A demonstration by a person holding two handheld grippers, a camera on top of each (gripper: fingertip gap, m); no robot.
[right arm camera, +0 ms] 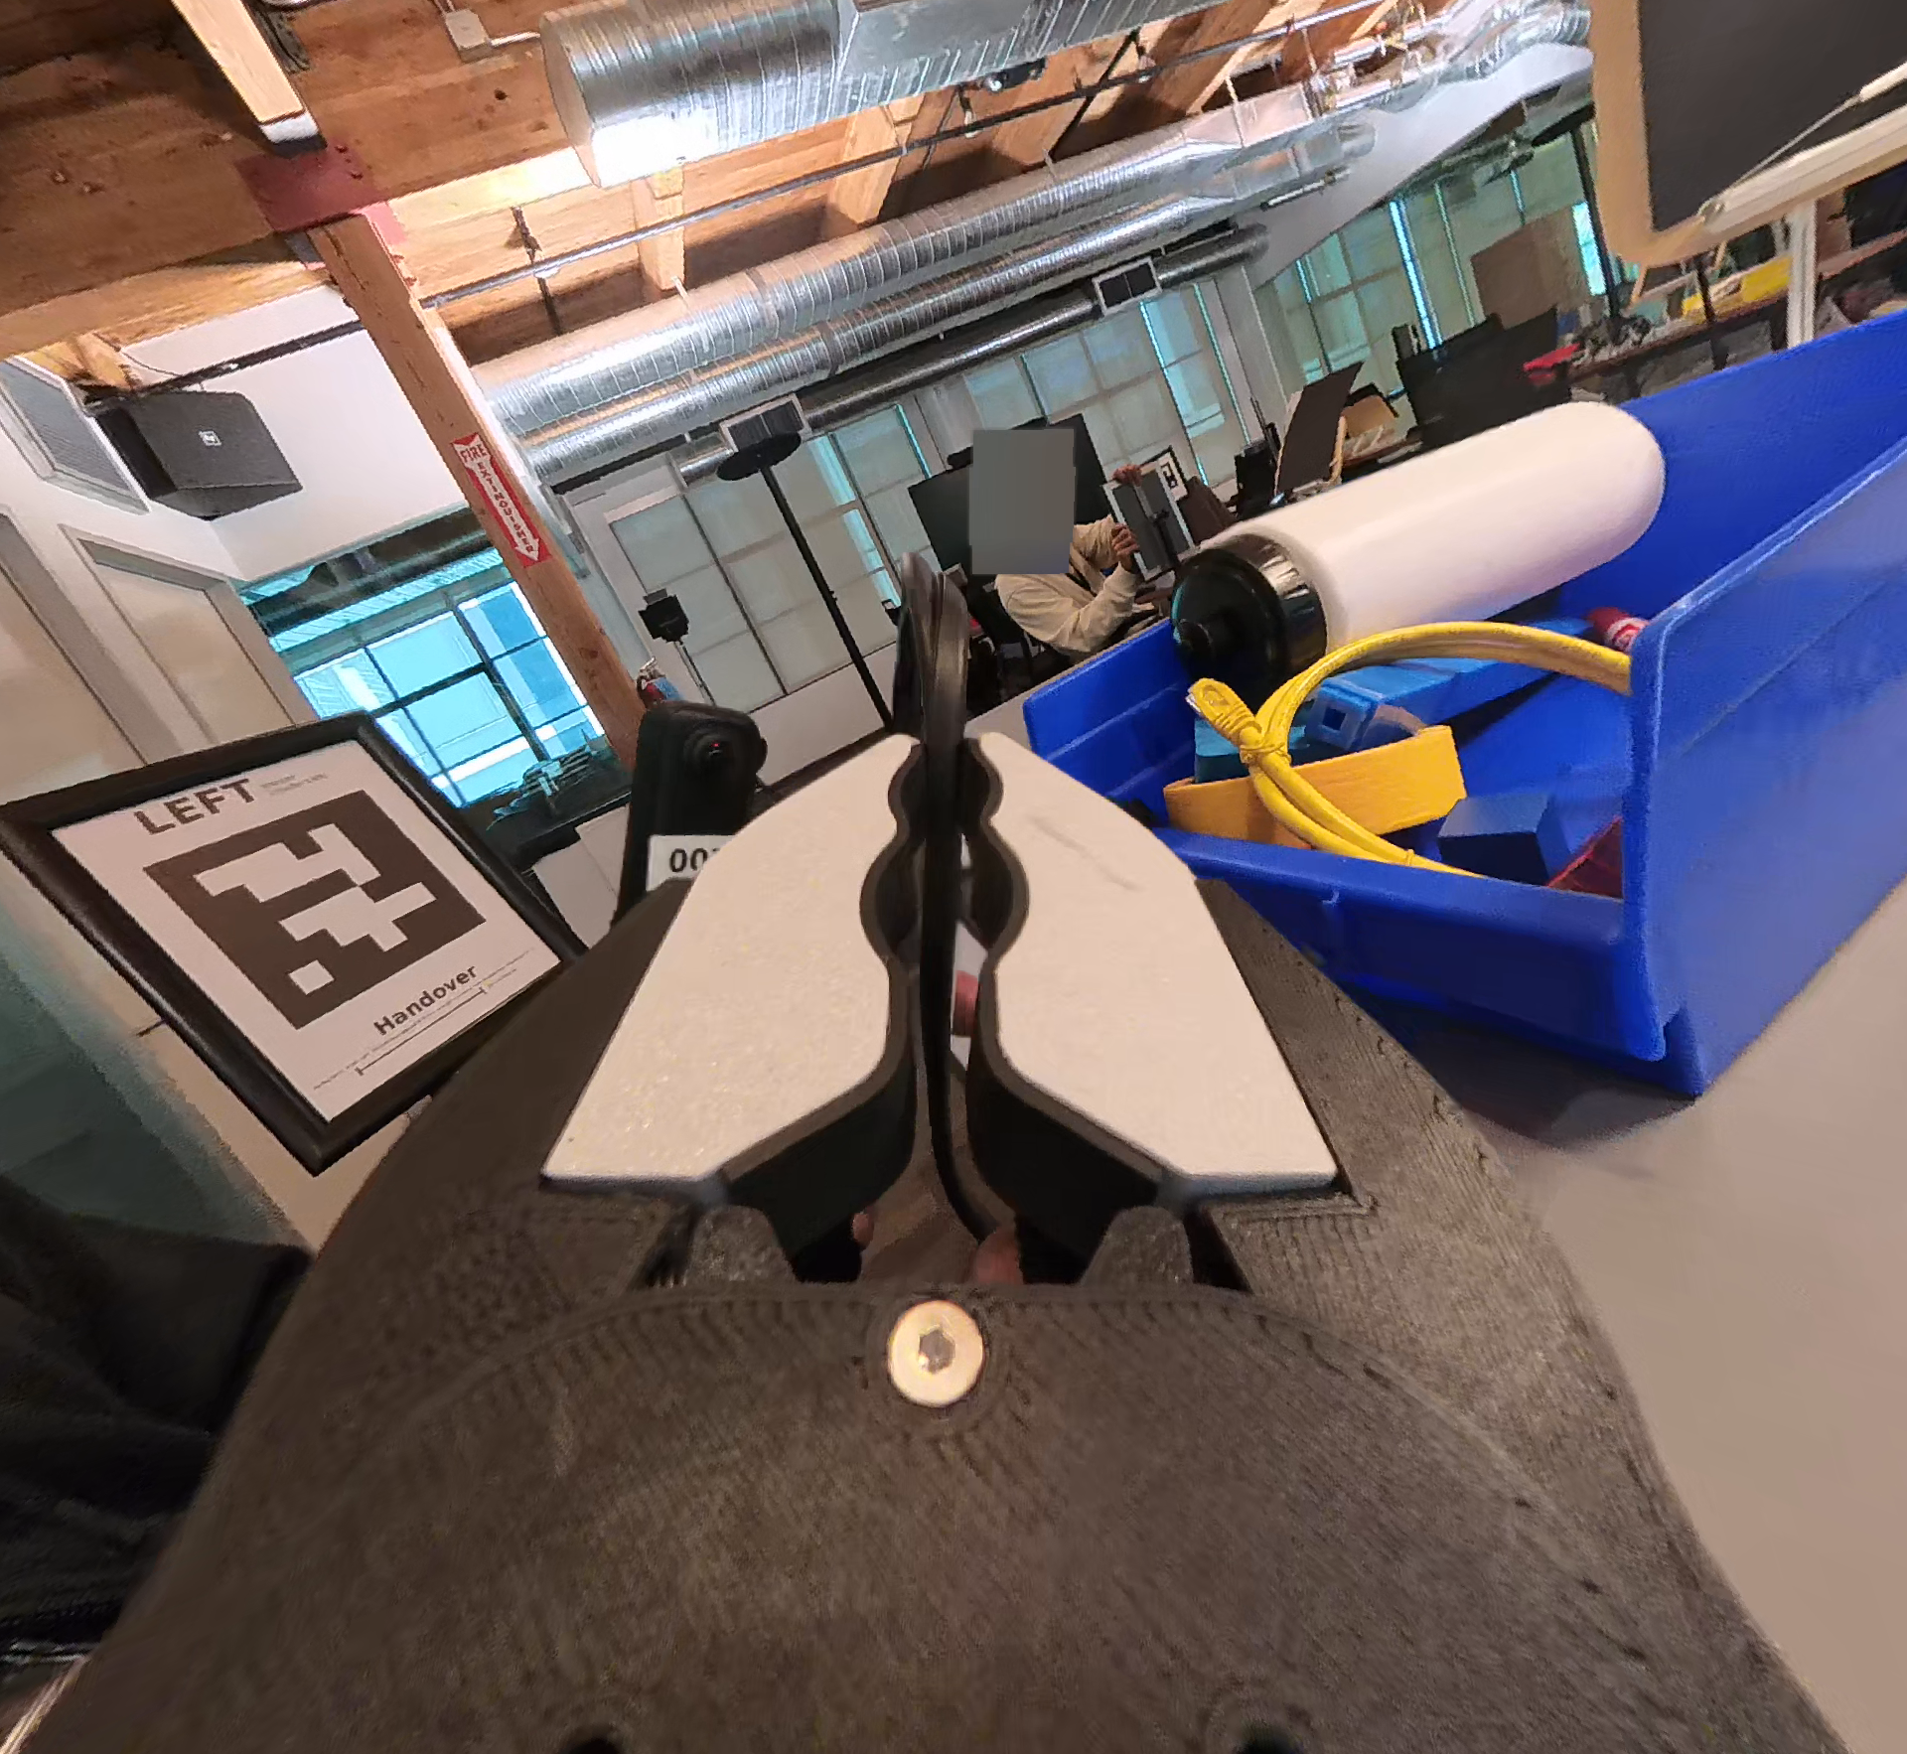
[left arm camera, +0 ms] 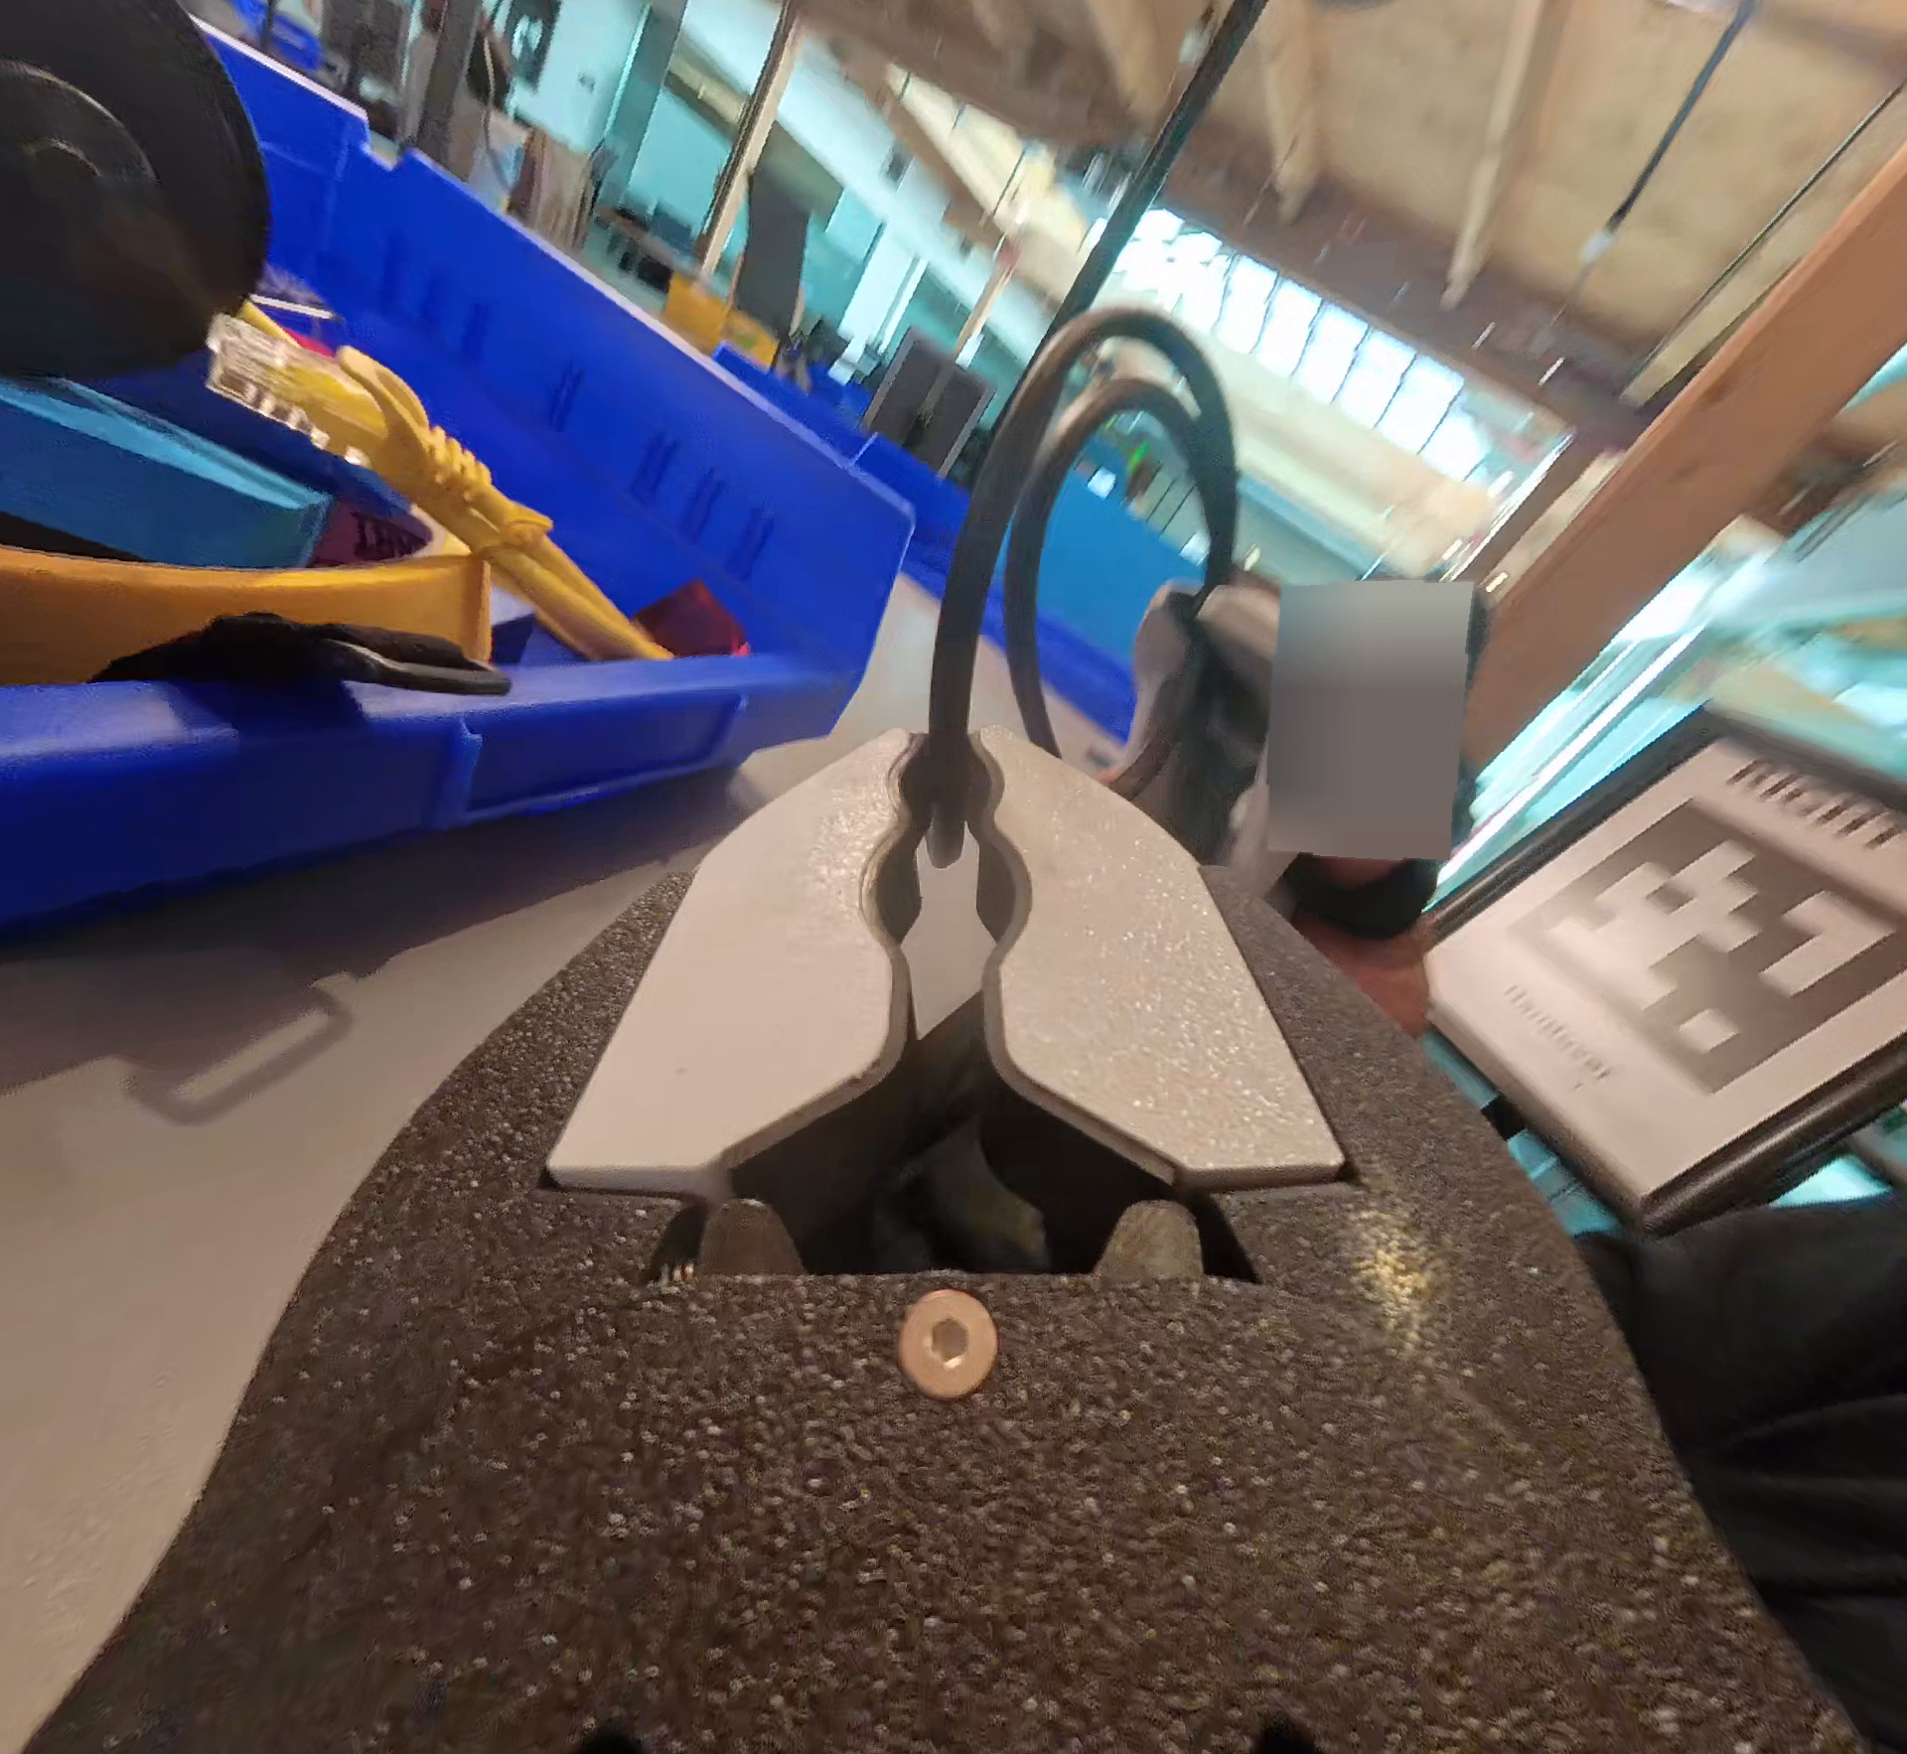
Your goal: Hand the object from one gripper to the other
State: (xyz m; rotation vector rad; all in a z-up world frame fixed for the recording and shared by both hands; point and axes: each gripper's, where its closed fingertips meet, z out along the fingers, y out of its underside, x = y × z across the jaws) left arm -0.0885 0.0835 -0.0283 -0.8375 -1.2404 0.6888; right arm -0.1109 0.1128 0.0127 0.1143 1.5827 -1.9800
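Beside a blue bin, each hand-held gripper clamps the black cable at its fingertips.

Two claws show, one per wrist view: the left claw and the right claw, each with two grey fingers and one screw on its body. Each pinches one black cable; in the left view it makes two loops. One blue bin sits at two o'clock of the right claw, with further blue bins behind it in the left view. In it: one yellow cable, one white roll, one yellow band. One framed marker card at nine o'clock. One person seated far off.
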